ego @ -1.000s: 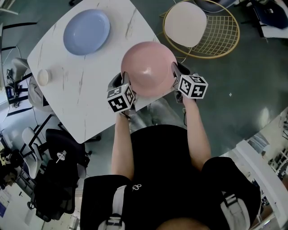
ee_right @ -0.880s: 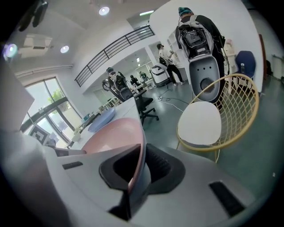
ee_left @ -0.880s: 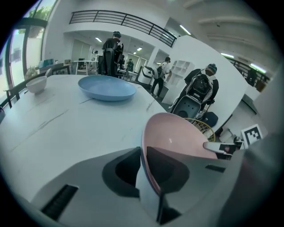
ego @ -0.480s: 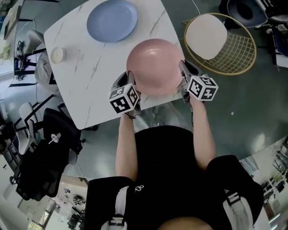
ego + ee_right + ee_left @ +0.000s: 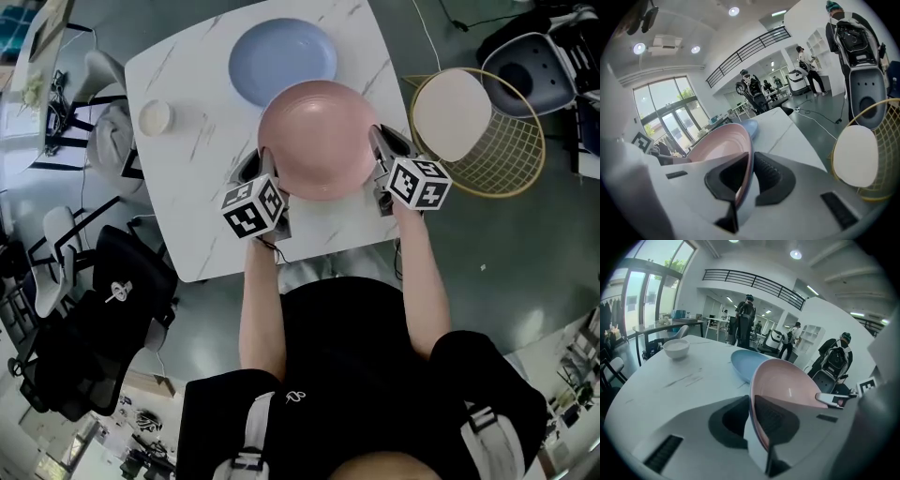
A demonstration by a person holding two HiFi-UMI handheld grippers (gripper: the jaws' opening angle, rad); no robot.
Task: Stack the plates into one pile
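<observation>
A large open-plan office or lab hall; a black-railed mezzanine balcony (image 5: 750, 282) runs below a white ceiling set with round recessed ceiling lights (image 5: 734, 11); floor-to-ceiling glass windows (image 5: 635, 301) stand at nine o'clock in the left gripper view; people in dark clothes (image 5: 745, 322) stand among long work desks (image 5: 670, 325) at twelve; in the head view a black swivel office chair (image 5: 112, 328) sits at eight o'clock beside the white marble-patterned table (image 5: 187, 159); a gold wire chair with a round white seat (image 5: 452, 112) stands at two on the polished grey floor (image 5: 506, 262).

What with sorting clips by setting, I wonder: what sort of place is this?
Likely an open-plan office or lab hall: tall windows, a mezzanine railing, and an office chair beside a white table.
</observation>
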